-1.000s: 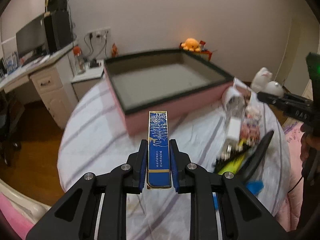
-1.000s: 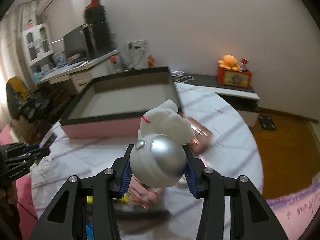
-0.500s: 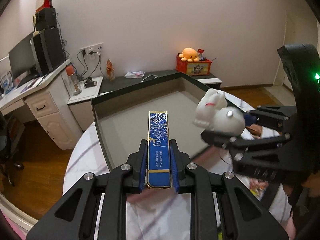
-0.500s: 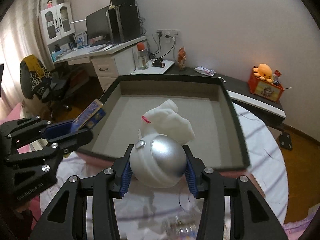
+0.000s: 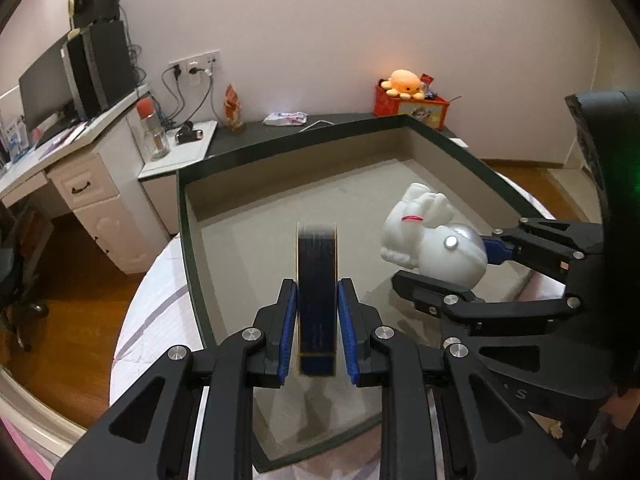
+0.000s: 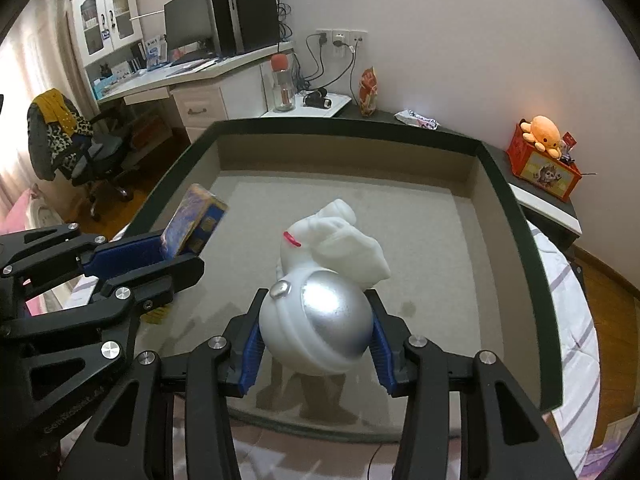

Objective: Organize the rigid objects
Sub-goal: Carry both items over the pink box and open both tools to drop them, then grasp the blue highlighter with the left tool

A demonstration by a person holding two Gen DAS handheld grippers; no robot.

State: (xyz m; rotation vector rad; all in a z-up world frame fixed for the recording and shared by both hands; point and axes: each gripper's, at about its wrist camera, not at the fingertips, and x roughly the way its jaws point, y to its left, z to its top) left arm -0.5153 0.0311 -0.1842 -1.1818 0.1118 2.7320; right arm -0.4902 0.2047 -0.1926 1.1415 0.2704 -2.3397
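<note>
The left claw was clamped on a slim dark-blue box, held on edge above the open tray; beside it the right claw gripped a white rabbit figure with a silver dome, also over the tray's grey floor.

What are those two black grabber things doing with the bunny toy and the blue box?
A person is tidying things into a big empty tray using a handheld gripper in each hand. The left gripper is shut on a slim blue box, and the right gripper is shut on a white bunny toy with a silver dome. Both are held above the tray's floor, side by side. Neither thing has been set down yet.
</note>
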